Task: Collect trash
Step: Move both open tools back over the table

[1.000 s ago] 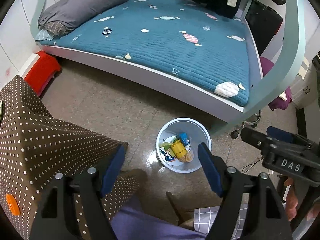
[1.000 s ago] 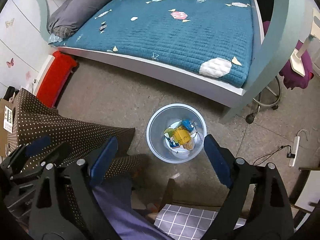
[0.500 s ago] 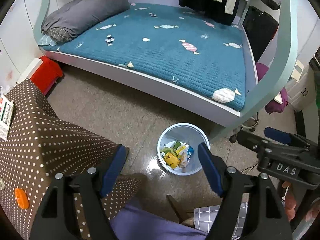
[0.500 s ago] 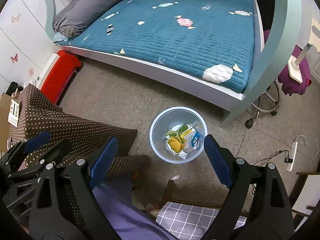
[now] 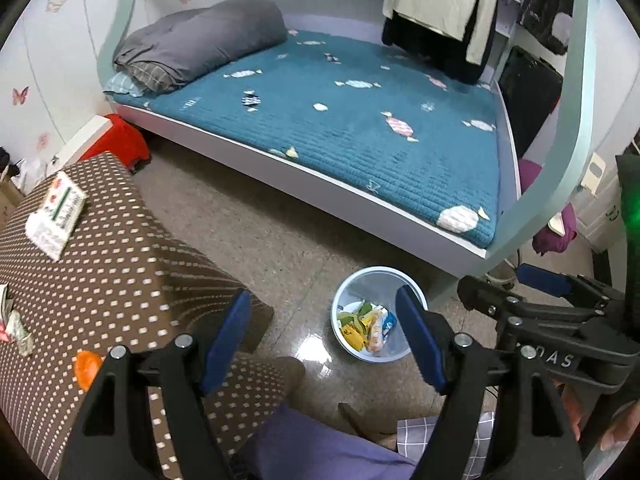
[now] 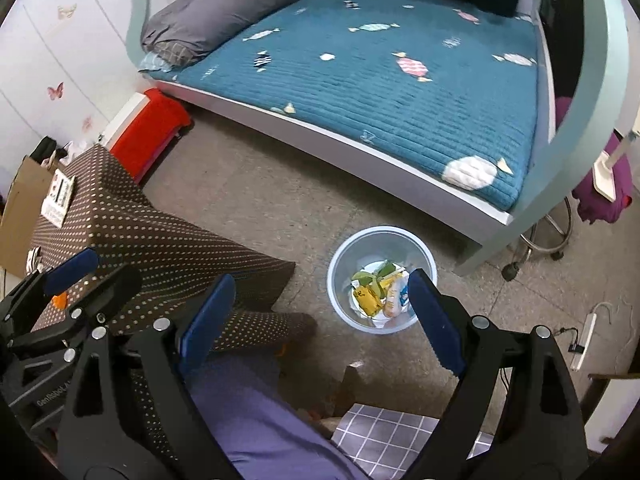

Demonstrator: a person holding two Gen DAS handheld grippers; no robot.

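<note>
A pale blue trash bin (image 5: 348,284) stands on the floor by the bed; it also shows in the right wrist view (image 6: 340,258). Several yellow, green and white wrappers (image 5: 366,326) lie inside it, seen in the right wrist view too (image 6: 380,290). My left gripper (image 5: 322,338) is open and empty, high above the floor near the bin. My right gripper (image 6: 314,312) is open and empty, also above the bin. On the polka-dot table (image 5: 104,276) lie a white packet (image 5: 56,216), an orange scrap (image 5: 88,368) and crumpled paper (image 5: 18,330).
A bed with a teal quilt (image 5: 360,128) fills the back. A red box (image 5: 118,148) sits at its left. A teal post (image 5: 560,168) rises at the right. A stool with purple cloth (image 6: 604,188) and a power strip (image 6: 586,336) lie at the right.
Both grippers have risen and pulled back; the bin looks smaller and more of the polka-dot table top has come into view. Both stay open and empty.
</note>
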